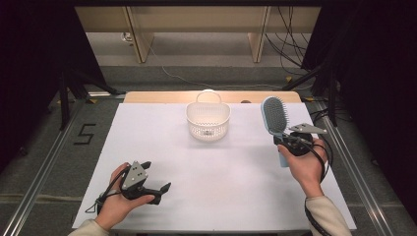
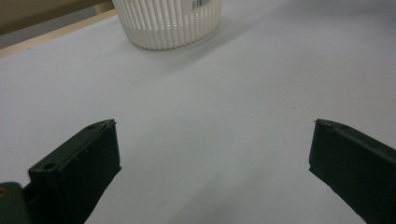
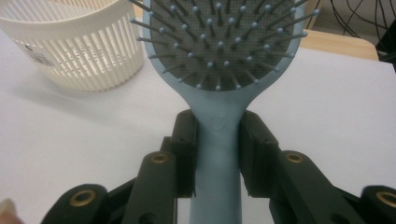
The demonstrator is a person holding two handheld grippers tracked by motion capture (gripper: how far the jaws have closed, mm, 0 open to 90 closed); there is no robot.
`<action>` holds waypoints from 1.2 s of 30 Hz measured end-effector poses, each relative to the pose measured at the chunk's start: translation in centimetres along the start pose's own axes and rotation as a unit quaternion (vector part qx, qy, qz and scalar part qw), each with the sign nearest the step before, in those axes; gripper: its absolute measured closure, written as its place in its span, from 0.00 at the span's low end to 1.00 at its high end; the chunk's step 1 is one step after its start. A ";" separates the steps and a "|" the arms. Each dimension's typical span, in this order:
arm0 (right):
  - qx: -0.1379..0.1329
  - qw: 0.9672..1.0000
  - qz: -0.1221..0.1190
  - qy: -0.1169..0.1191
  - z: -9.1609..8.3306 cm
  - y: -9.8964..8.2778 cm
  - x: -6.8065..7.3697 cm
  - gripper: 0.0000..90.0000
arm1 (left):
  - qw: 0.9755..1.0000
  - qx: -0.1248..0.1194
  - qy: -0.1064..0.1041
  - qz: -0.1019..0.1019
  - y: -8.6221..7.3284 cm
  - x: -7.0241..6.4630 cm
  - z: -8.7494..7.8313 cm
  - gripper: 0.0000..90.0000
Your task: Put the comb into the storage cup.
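Observation:
A light blue hairbrush (image 1: 274,116) with a grey bristle pad is held up at the right side of the table. My right gripper (image 1: 284,139) is shut on its handle just below the head. The right gripper view shows the brush handle (image 3: 218,154) clamped between both jaws, bristles facing the camera. A white slatted basket (image 1: 208,120) stands at the far middle of the table, left of the brush. My left gripper (image 1: 158,178) rests low near the front left with its jaws wide apart. Between them, in the left gripper view, lies bare table, with the basket (image 2: 168,23) farther ahead.
The table carries a white sheet (image 1: 211,182), with a wooden strip (image 1: 162,96) along its far edge. Metal rails run along the floor on both sides. Cables lie on the floor beyond the far right corner.

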State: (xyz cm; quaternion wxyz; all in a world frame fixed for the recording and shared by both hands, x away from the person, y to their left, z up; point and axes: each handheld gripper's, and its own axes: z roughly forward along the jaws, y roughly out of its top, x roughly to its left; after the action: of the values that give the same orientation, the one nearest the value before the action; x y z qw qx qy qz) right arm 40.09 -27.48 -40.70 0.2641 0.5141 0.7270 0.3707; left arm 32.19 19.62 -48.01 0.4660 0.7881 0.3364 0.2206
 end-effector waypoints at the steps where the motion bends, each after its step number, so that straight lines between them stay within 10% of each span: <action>1: -0.003 1.000 0.000 0.000 0.0 0.0 0.0 0.78 | 1.000 0.000 0.000 0.000 0.0 0.0 0.0 0.01; 36: -0.030 0.999 -0.010 0.006 0.5 1.5 1.4 0.78 | 1.000 0.000 -0.001 0.001 0.0 0.0 0.0 0.02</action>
State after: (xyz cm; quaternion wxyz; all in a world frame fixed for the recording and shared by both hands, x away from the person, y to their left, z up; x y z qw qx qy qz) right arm 40.88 -25.72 -39.80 0.2791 0.4961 0.7224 0.3926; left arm 32.17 19.59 -48.02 0.4661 0.7886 0.3354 0.2201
